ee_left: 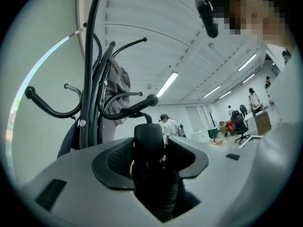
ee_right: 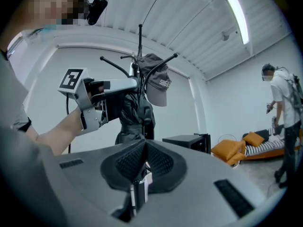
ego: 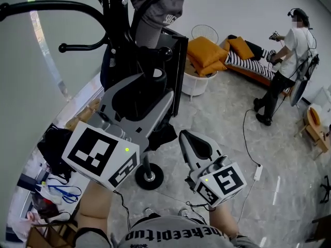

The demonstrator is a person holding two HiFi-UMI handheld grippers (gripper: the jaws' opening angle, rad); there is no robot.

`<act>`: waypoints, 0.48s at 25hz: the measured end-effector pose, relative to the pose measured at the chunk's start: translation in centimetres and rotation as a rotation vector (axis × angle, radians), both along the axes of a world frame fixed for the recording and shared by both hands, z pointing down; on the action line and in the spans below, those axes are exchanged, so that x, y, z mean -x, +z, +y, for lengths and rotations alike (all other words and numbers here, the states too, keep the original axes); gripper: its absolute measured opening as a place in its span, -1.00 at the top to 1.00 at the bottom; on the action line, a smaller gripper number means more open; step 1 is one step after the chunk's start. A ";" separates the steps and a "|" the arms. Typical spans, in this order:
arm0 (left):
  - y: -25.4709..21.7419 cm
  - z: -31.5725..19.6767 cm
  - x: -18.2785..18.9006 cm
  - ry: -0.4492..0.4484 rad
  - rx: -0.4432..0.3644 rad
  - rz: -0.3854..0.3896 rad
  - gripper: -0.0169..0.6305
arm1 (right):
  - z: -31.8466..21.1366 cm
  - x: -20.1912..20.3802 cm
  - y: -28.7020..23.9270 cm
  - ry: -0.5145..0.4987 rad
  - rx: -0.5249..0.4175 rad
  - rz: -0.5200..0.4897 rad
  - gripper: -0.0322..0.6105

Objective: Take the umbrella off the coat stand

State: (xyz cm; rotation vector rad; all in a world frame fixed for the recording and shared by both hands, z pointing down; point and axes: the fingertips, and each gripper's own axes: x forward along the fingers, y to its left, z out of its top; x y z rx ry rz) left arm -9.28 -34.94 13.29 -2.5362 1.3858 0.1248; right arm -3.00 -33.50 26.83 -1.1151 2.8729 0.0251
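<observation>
Left gripper [ee_left: 150, 148] clamps the black, crinkled folded umbrella [ee_left: 154, 183], close against the coat stand [ee_left: 87, 79] with its curved black hooks. Right gripper [ee_right: 141, 162], jaws together, holds nothing. A grey cap [ee_right: 158, 84] hangs above; a black cabinet [ee_right: 189, 143] stands behind. Open stone-patterned floor [ego: 232, 112] spreads to the right.

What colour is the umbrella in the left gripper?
Black. The umbrella shows best in the right gripper view, clamped in the left gripper.

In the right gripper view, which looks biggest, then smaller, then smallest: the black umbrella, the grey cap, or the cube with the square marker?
1. umbrella
2. cap
3. marker cube
They sit close together, so nearness hardly skews this.
</observation>
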 end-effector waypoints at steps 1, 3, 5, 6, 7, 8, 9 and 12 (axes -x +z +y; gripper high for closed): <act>-0.2 0.2 -0.2 -0.004 -0.005 -0.002 0.23 | 0.1 -0.1 -0.1 -0.007 -0.002 -0.002 0.87; -0.5 0.6 -0.8 -0.005 -0.009 0.000 0.23 | 0.3 -0.6 -0.1 -0.017 -0.004 -0.004 0.86; -0.9 1.0 -1.3 -0.007 -0.014 0.003 0.23 | 0.4 -1.1 -0.3 -0.024 -0.005 -0.005 0.87; -1.1 1.1 -1.5 -0.011 -0.017 0.003 0.23 | 0.5 -1.3 -0.4 -0.029 -0.006 -0.006 0.87; -1.3 1.3 -1.7 -0.016 -0.023 0.002 0.23 | 0.5 -1.5 -0.5 -0.034 -0.007 -0.007 0.87; -1.6 1.6 -1.8 -0.021 -0.029 0.001 0.23 | 0.5 -1.6 -0.6 -0.039 -0.008 -0.008 0.87; -1.8 1.8 -2.0 -0.025 -0.035 0.000 0.23 | 0.6 -1.8 -0.7 -0.044 -0.008 -0.008 0.87; -2.3 2.6 -2.7 -0.029 -0.045 0.000 0.23 | 0.9 -2.3 -0.8 -0.055 -0.010 -0.007 0.86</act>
